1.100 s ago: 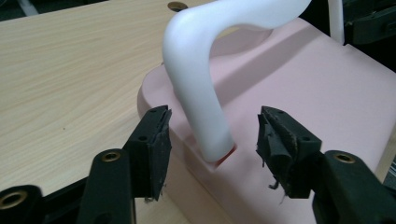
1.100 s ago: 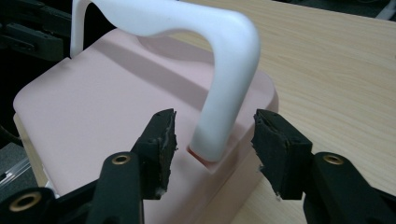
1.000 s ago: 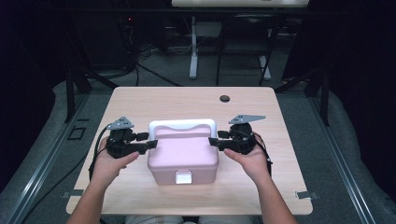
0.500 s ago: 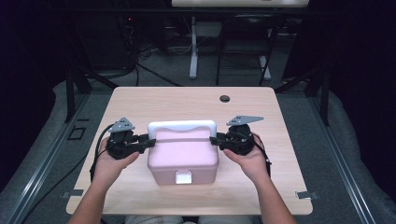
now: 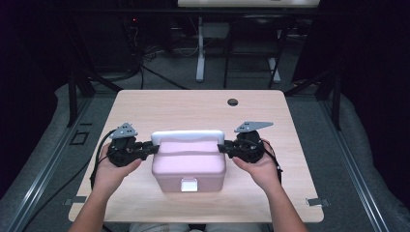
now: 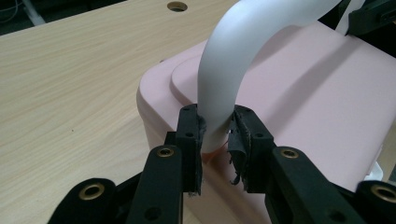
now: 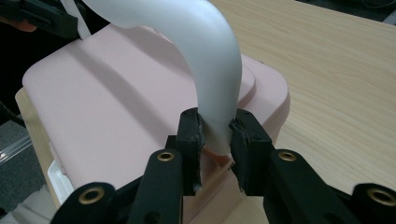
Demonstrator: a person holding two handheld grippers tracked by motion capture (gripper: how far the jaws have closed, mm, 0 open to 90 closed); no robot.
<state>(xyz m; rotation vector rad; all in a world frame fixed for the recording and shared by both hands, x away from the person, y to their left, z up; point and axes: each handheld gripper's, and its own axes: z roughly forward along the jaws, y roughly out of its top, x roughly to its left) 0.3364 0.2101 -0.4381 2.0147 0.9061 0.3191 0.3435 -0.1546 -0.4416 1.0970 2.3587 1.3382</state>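
While both tongs (image 5: 153,148) (image 5: 221,146) pinch its white handle (image 5: 187,136), the pink box (image 5: 188,164) sits latched.

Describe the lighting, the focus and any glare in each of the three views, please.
High view: table evenly lit, room behind nearly black, picture slightly soft. Left gripper view: white handle bright and a little washed out, tongs sharp. Right gripper view: handle casts a soft shadow on the pink box; far edges blurred.

Each hand-held gripper, left (image 5: 153,148) and right (image 5: 223,147), is black, topped with a grey three-cornered plate and trailing a black cable. Brass-coloured screws dot the jaw arms; the pads look frayed. Forearms are bare, no sleeves.
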